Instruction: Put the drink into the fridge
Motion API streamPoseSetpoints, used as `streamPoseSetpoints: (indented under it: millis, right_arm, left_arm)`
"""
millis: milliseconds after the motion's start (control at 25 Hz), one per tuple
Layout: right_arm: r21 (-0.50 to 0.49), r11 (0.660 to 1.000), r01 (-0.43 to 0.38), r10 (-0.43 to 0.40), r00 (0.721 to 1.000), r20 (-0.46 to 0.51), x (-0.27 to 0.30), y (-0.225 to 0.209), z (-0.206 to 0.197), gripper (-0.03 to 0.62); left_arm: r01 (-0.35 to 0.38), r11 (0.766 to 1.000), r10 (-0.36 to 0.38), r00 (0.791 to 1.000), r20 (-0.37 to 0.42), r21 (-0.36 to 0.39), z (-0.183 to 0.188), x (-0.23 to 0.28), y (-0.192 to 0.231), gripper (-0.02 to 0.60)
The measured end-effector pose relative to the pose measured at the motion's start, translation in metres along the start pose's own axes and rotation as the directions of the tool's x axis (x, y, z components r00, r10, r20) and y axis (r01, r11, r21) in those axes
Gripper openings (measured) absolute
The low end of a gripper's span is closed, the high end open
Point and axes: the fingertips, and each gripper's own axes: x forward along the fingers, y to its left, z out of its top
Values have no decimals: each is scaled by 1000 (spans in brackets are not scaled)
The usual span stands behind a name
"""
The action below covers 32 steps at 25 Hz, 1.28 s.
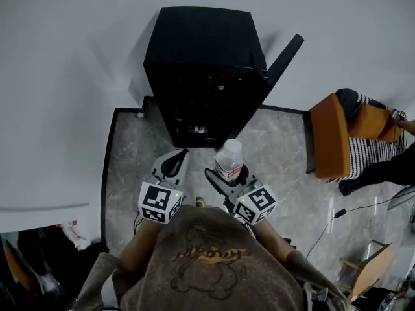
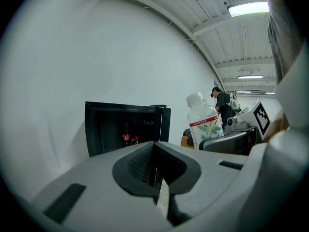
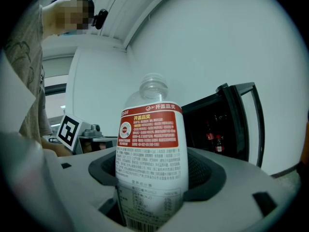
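A clear plastic drink bottle (image 3: 150,163) with a red and white label stands upright in my right gripper (image 3: 153,178), whose jaws are shut on its body. From above, the bottle (image 1: 228,159) and right gripper (image 1: 228,177) are just in front of the black fridge (image 1: 204,70). The fridge door (image 1: 283,58) is swung open to the right; small dark bottles (image 2: 129,135) stand on a shelf inside. My left gripper (image 1: 174,164) is beside the right one, jaws closed together on nothing (image 2: 159,187). The bottle (image 2: 203,124) shows to its right.
The fridge stands against a white wall (image 1: 71,76) on a marble-patterned floor (image 1: 130,154). An orange chair (image 1: 334,135) with striped fabric is at the right. A cable (image 1: 337,222) lies on the floor. A person (image 2: 223,105) stands in the background.
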Motion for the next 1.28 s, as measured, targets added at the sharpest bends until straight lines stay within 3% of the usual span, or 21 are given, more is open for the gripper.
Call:
streamPoseSetpoints:
  millis: [640, 1280]
  right_arm:
    - [-12, 1000, -5, 5, 1000, -5, 84, -49, 15, 339]
    - [-46, 999, -19, 15, 997, -71, 160, -86, -6, 339]
  left_arm:
    - [-5, 1000, 5, 1000, 4, 7, 22, 52, 68, 5]
    - [50, 999, -50, 998, -39, -10, 16, 81, 97, 5]
